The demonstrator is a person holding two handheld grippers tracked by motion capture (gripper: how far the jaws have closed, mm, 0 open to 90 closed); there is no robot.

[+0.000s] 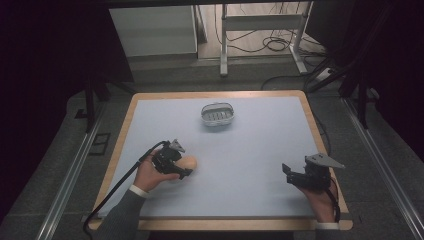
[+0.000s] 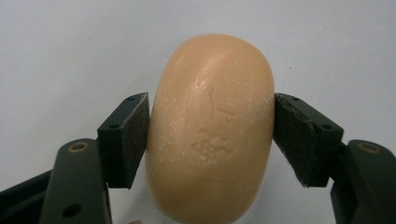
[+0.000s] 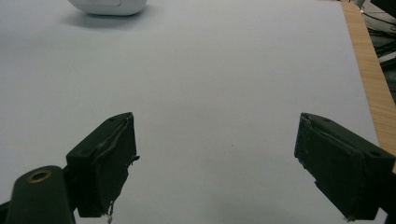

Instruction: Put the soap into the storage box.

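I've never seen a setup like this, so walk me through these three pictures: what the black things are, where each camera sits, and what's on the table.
No machine here: a person holds a hand-operated clamping tool in each hand. The high view looks down on the table from above. The other two cameras ride on the tools and look along their black jaws. The left tool is closed on a tan bar of soap, its pads pressing both sides. The right tool hangs open over bare table, holding nothing. Farther back stands a small white soap dish, apparently empty.
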